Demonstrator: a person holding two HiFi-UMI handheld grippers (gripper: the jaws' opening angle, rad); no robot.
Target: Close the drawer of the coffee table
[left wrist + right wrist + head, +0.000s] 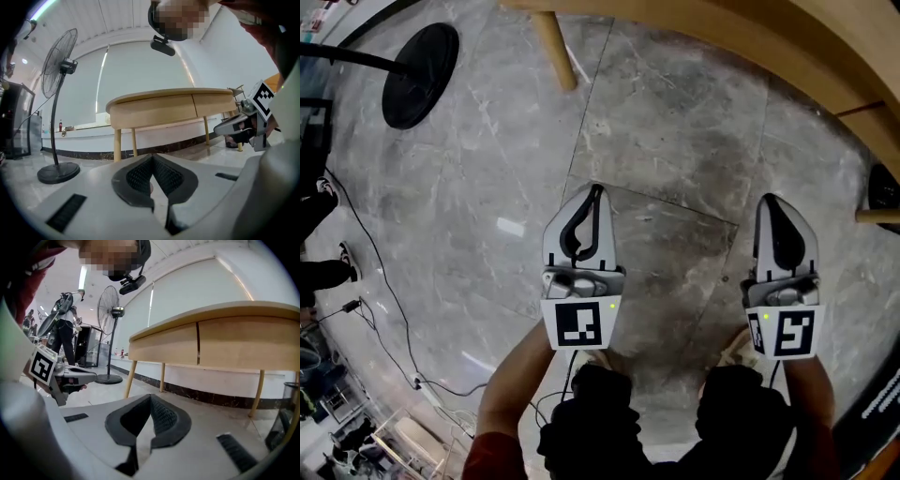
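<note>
The pale wooden coffee table (173, 105) stands on slim legs ahead of both grippers; its curved edge (750, 37) crosses the top of the head view. A thin vertical seam (198, 350) splits its apron into two panels, and both look flush. My left gripper (596, 190) hovers over the stone floor, shut, with nothing between its pads (152, 157). My right gripper (769, 200) hangs beside it at about the same distance from the table, also shut and empty (151, 397). Neither gripper touches the table.
A black standing fan (58, 75) rises left of the table, its round base (419, 75) on the floor. Cables (384, 328) run along the left floor near a person's shoes (328, 272). A dark bin (283, 427) sits at the right.
</note>
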